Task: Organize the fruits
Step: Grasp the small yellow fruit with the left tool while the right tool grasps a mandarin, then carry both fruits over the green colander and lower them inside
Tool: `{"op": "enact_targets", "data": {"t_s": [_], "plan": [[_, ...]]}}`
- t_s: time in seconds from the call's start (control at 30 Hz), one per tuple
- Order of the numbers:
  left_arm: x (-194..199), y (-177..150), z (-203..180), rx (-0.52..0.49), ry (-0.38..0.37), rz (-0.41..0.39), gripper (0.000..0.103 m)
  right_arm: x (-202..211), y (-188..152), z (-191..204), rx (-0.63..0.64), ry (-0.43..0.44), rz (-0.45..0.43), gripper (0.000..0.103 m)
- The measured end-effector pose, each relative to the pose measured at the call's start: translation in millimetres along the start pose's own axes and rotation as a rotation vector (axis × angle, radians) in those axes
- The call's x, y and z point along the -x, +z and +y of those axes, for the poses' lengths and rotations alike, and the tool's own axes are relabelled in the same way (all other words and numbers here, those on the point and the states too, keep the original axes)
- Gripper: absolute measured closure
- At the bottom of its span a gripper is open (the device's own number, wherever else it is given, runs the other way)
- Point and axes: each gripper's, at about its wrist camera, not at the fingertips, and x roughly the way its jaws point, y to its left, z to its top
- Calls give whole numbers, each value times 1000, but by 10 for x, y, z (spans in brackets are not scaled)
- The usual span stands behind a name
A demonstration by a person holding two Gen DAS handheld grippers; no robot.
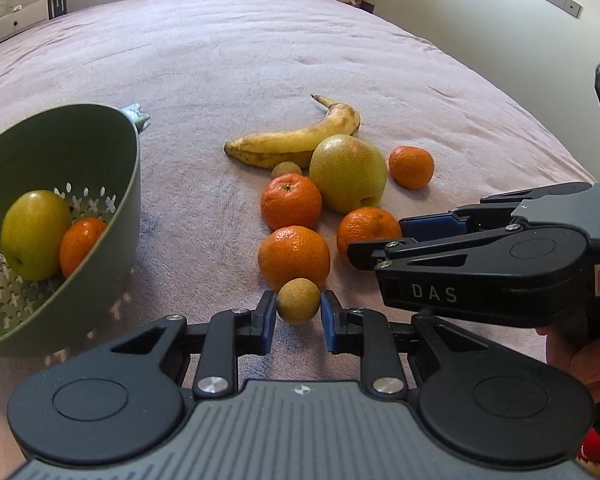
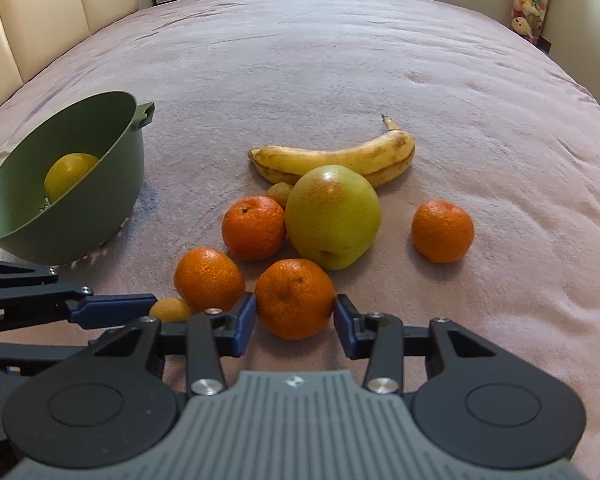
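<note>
My left gripper (image 1: 298, 314) is clamped on a small tan longan (image 1: 298, 301); my right gripper (image 2: 295, 316) is closed on a mandarin (image 2: 295, 298) — pads against both its sides. Just beyond lie three more mandarins, a green pear (image 2: 332, 216), a second small longan (image 2: 280, 193) and a banana (image 2: 332, 160) on the pink blanket (image 2: 340, 60). To the left I see the tilted green colander (image 1: 100, 168) — a pear (image 1: 34, 234) and a mandarin (image 1: 82, 244) inside.
</note>
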Motion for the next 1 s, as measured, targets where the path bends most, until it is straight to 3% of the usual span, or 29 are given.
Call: {"op": "enact_targets", "data": {"t_s": [0.57,0.77,0.9,1.0], "plan": [[446,57,63,6,81,-72,77,372,7,-15,-4,-24,-82,66],[563,56,191,56,124,-79,77,221,-164,42,22,-23,8,66],[634,75,262,91,128,-91,77,196,-237,102,79,-37,-3,65],[715,101,272,95,134,-109,77,170,-266,116,84,-50,3,57]]}}
